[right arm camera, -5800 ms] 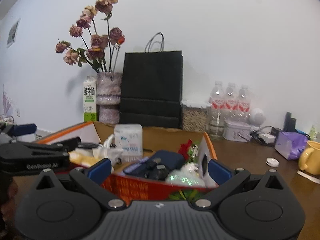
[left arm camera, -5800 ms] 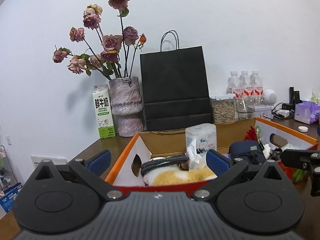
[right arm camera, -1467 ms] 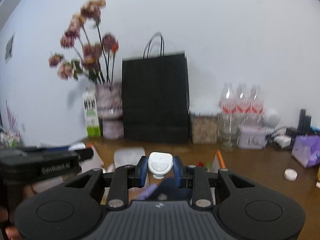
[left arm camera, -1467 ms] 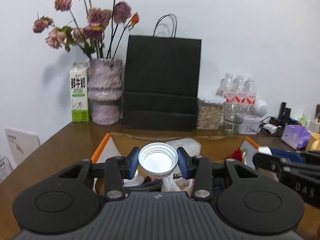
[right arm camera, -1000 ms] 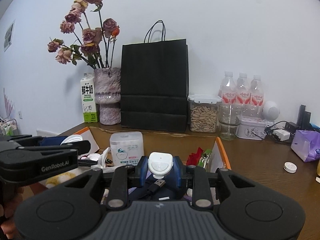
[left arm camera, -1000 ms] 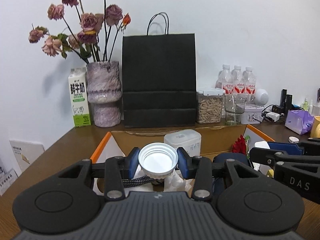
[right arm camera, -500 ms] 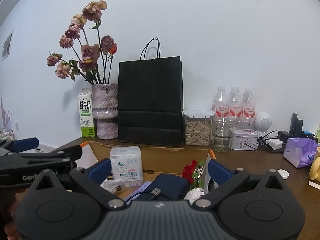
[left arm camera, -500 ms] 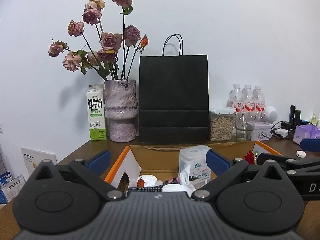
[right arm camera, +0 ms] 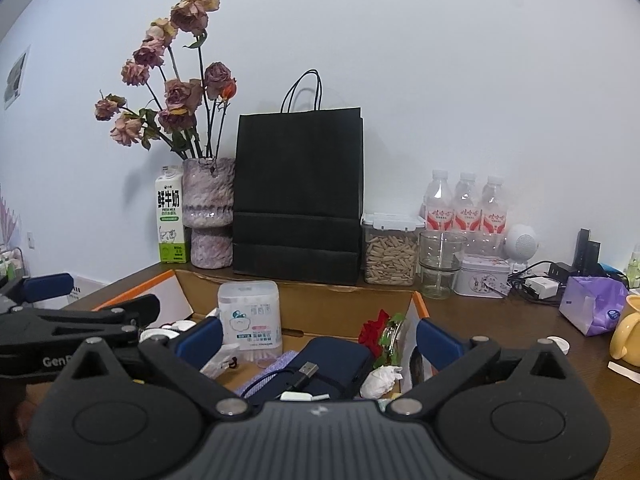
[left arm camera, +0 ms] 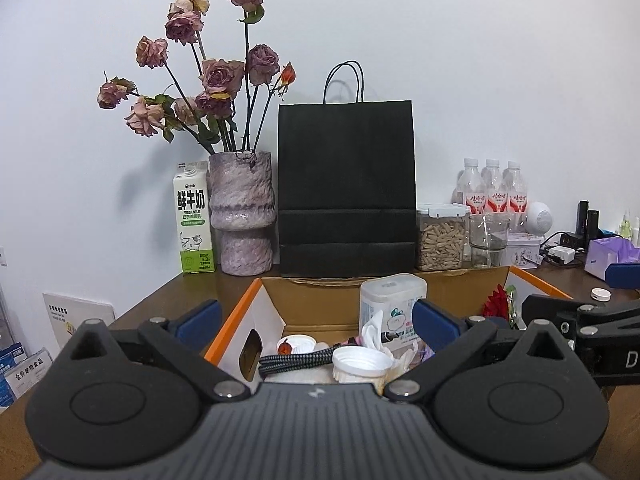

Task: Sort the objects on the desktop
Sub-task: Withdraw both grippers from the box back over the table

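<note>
A: Between the left gripper [left arm camera: 316, 316] pads, nothing is held now; the jaws are spread wide, and the white cup [left arm camera: 362, 364] gripped a second ago is seen lying in the cardboard box [left arm camera: 240, 316].

B: Same at the right gripper [right arm camera: 318, 340]: spread wide, empty, its small white piece released. Two items are judged sorted; the white cap [right arm camera: 558, 345] is left on the table [right arm camera: 500, 332].

The brown wooden table [right arm camera: 500, 328] carries an orange-edged cardboard box [left arm camera: 240, 320], a milk carton [left arm camera: 194, 220], a flower vase [left arm camera: 243, 216], a black paper bag [left arm camera: 346, 188], a lidded jar [right arm camera: 390, 254] and water bottles [right arm camera: 466, 204].
</note>
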